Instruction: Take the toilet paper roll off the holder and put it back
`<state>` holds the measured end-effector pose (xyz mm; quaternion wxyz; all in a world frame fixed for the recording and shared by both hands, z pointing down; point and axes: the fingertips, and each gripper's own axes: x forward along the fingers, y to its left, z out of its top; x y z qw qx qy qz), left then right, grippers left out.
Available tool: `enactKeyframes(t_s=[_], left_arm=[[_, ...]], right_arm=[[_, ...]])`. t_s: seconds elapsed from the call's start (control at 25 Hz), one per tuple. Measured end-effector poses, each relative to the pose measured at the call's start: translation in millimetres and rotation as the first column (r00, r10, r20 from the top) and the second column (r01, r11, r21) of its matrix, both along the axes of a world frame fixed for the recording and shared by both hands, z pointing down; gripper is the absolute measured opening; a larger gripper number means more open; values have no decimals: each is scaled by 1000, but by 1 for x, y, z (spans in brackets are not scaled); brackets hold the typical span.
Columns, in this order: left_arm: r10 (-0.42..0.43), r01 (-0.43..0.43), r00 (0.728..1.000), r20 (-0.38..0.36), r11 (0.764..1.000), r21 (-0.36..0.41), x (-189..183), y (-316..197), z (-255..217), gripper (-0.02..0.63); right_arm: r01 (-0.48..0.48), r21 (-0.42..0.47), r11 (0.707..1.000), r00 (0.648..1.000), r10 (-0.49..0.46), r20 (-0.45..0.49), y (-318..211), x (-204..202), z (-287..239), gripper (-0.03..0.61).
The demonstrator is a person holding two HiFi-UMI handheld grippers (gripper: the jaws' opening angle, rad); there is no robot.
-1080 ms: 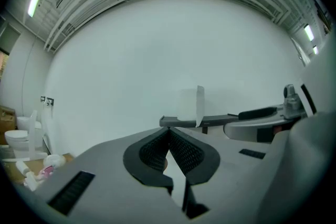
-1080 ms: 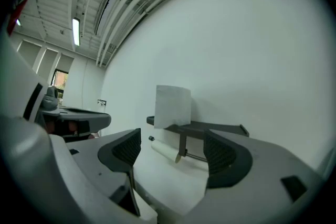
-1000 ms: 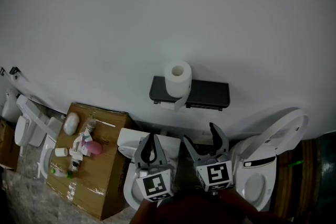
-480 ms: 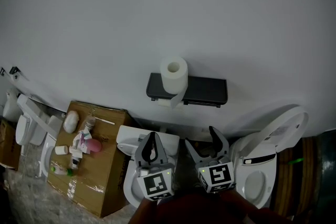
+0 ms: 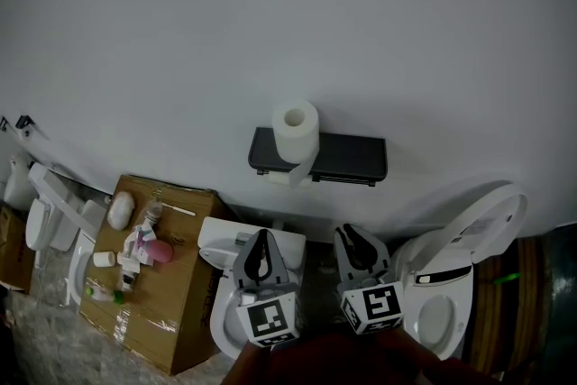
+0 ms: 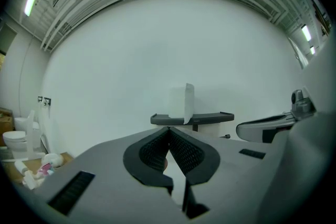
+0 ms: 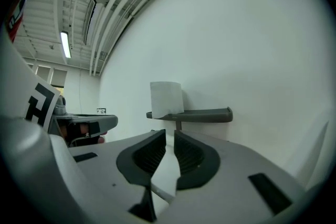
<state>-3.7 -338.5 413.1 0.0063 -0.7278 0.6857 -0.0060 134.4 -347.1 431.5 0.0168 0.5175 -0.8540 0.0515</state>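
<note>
Roll is seen standing on the left end of the holder, a dark shelf fixed to the white wall. A loose tail of paper hangs over the front edge. So the roll lies where the task's end wants it.

Both tools are held low, level and well apart from the holder, aimed at the wall. Left hand-held gripper: jaws together, tips meeting, nothing between. Right hand-held gripper: jaws have just been closing. A narrow slit is left and nothing is caught in it.

In the left gripper view the roll is framed just above the closed tips. In the right gripper view it sits a little left of the slit.

Step in hand: not settled. The scene fits a roll yet to be lifted off as well as one already set back, with the tools drawn away. No further move can be named from this alone.
</note>
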Motion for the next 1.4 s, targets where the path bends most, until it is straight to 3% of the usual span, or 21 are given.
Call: enactKeyframes(t_s=[0.08,0.2,0.68,1.4], left_arm=[[3,-3,1000,-29,1000,4,3,1,-5,14],[11,-11,999,-37,1000,9,7,2,-7,15],[25,-24,999,-47,1000,16,13,5,-9,14],[30,-29,999,-35,999,19,13,7,-11,14]], right_arm=[[-11,-11,1000,1000,11,9,0,4,1,33],[-32,-4,999,999,32,9,-1,10,-1,18],[-48,-8,999,998,48,-41,1,11,0,17],[-42,0,999,998,42,-43,0,10,-2,17]])
